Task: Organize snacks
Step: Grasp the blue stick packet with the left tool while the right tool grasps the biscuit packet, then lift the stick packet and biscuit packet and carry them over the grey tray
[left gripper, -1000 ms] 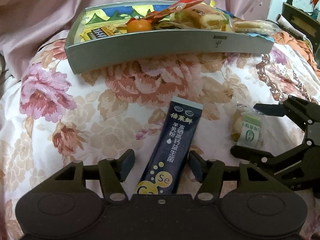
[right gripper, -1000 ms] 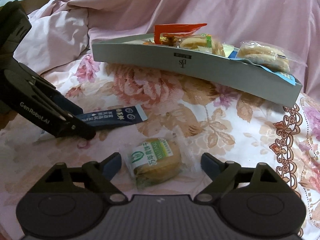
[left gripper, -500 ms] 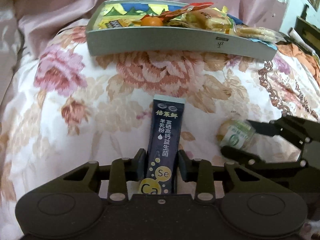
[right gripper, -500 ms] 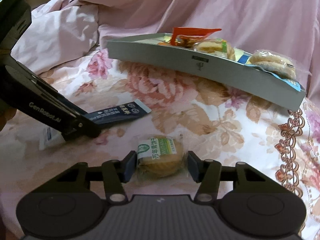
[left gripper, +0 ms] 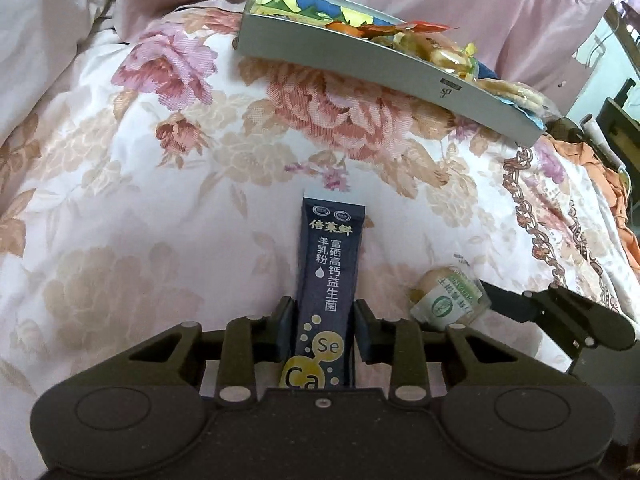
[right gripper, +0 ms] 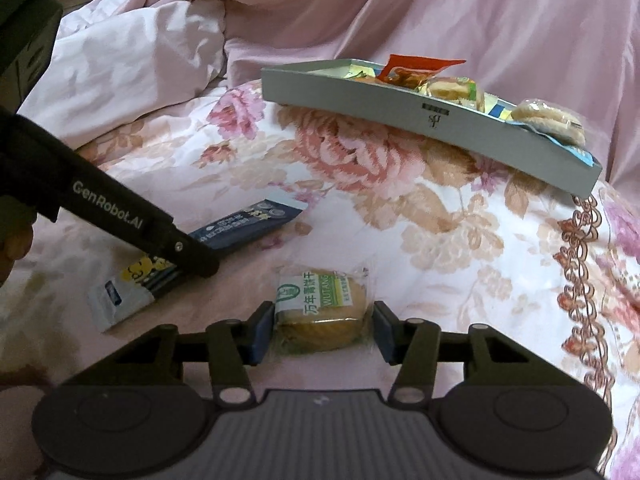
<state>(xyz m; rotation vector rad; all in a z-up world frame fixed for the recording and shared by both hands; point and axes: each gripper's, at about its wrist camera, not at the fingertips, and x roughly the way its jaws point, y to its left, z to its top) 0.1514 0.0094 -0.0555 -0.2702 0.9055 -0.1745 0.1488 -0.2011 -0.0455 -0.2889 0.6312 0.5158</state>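
Jaws: left gripper [left gripper: 322, 330] clamps navy sachet [left gripper: 330, 280]; right gripper [right gripper: 318, 330] opening around biscuit [right gripper: 320, 312].

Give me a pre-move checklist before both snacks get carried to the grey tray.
1. Left gripper shut on the dark blue powder sachet: ok.
2. Right gripper around the clear-wrapped round biscuit with the green label: jaws opening; the right pad stands off the wrapper: not ok.
3. Grey rectangular tray has free room at its left end: ok.
4. Floral bedspread between the snacks and the tray bare: ok.
5. Tray sits level: not ok, it tilts on the bedding.
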